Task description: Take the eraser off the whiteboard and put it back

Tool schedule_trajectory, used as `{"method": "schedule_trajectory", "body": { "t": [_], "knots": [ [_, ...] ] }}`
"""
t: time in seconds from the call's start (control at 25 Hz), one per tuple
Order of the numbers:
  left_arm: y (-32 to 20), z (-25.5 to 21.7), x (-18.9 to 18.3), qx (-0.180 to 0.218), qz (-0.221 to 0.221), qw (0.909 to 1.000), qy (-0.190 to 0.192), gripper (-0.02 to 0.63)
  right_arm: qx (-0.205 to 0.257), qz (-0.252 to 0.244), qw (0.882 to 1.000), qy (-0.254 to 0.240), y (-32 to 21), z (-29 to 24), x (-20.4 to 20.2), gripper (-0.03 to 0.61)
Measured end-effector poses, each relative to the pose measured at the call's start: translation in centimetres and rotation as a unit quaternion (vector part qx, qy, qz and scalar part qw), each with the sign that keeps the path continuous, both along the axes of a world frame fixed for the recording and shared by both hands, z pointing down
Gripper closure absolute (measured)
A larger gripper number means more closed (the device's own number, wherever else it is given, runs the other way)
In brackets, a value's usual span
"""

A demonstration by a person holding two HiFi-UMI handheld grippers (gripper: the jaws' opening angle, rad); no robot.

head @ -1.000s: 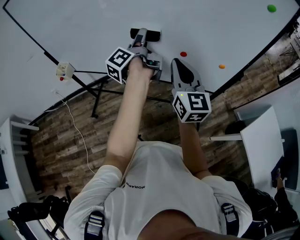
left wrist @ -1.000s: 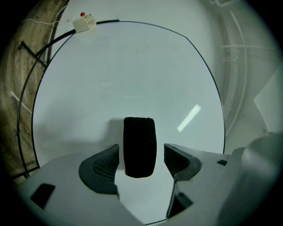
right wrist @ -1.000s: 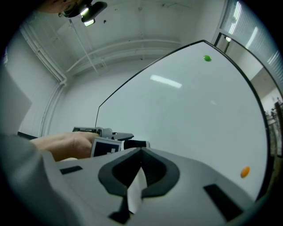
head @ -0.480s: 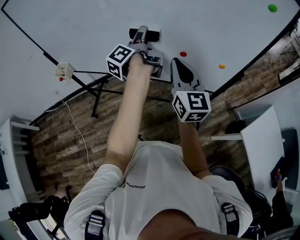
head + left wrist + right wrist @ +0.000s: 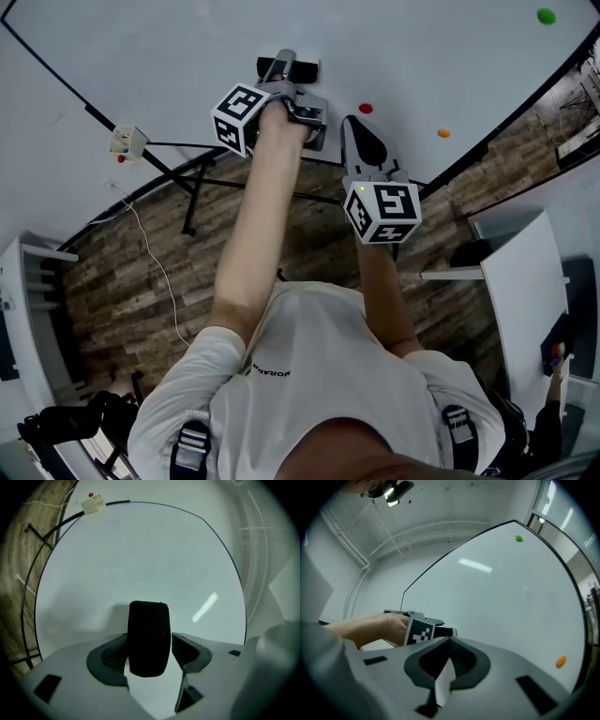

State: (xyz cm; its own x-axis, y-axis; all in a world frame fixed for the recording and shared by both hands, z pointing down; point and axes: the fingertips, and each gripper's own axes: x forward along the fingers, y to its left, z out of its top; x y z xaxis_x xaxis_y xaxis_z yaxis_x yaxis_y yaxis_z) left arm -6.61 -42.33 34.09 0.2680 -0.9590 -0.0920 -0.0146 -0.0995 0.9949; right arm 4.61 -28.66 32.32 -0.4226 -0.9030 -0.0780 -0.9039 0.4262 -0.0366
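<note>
Left gripper (image 5: 150,643) fingers just closing around black eraser (image 5: 148,620) on whiteboard (image 5: 140,559), seemingly not yet pressing, right gripper (image 5: 450,642) fingers clenched, empty

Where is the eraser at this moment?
In the left gripper view the eraser sits against the whiteboard, between the left tongs, which have just been closing around it.

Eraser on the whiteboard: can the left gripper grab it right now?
Probably yes. The eraser sits between the left gripper's jaws, which have just been closing; nothing else is in the way.
</note>
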Motion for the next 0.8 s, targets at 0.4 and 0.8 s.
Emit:
{"method": "schedule_trajectory", "body": {
  "t": [0.4,0.8],
  "knots": [
    [-0.02,0.15,-0.14,-0.017,-0.001,0.9999,-0.001,0.382,-0.002,0.002,1.000,0.000,0.00,-0.07,-0.08,0.566],
    [0.07,0.38,-0.06,-0.022,0.002,0.9997,-0.003,0.387,-0.002,0.003,1.000,0.000,0.01,0.06,0.01,0.565]
  ]
}}
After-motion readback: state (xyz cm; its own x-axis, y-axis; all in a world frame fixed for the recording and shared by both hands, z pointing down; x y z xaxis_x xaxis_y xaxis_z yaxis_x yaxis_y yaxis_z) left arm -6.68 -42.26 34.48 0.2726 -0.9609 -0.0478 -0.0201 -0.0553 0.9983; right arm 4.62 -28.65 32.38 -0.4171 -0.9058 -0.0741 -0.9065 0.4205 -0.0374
